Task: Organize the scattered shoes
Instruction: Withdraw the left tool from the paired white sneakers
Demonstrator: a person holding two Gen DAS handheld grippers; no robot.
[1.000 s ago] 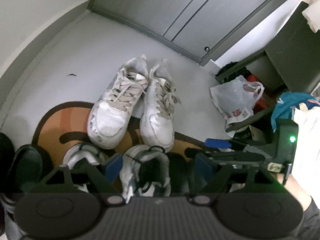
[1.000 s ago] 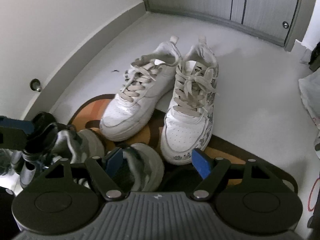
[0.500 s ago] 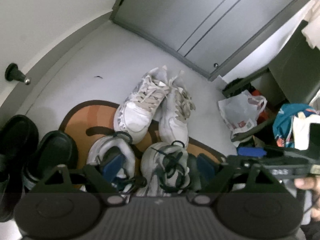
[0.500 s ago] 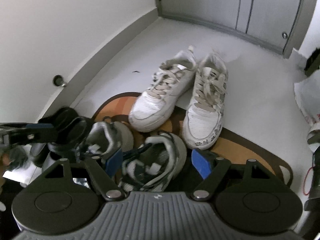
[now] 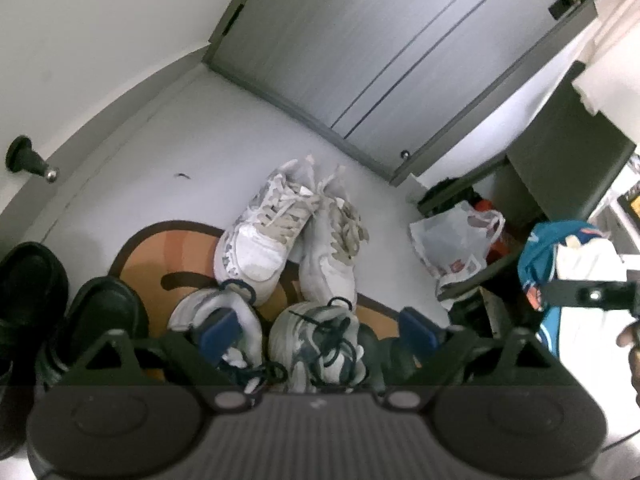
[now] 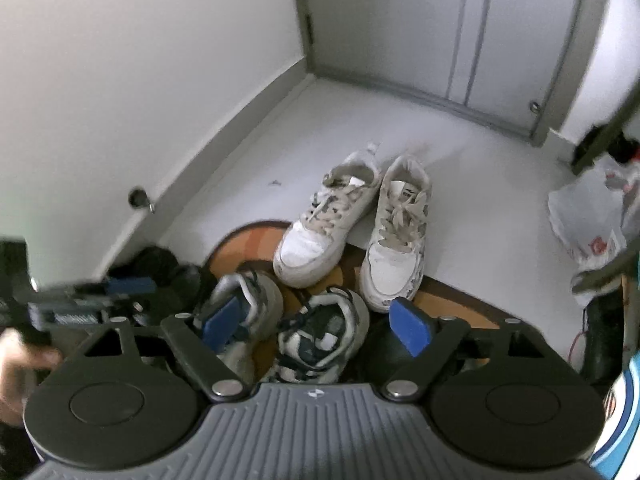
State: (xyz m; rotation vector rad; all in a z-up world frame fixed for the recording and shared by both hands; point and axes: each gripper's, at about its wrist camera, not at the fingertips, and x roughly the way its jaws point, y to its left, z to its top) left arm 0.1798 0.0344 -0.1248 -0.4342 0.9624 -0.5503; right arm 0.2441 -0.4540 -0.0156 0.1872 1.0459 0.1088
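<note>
Two white sneakers stand side by side, toes on an orange mat. Nearer me on the mat lie two grey-and-white sneakers with dark laces. A pair of black shoes sits at the mat's left edge. My left gripper hangs above the grey sneakers, its jaws opening, with nothing pressed between the blue pads. My right gripper is also above them, its jaws opening and holding nothing. In the right wrist view the left gripper shows at the far left.
A white wall with a round door stopper runs along the left. Grey sliding doors close the back. On the right, a plastic bag, a dark cabinet and a blue-and-white bundle crowd the floor.
Both grippers have drawn back and up from the shoes, so all the shoes look smaller. The black shoes and the door stopper have come into the left wrist view. Both jaws stand slightly wider.
</note>
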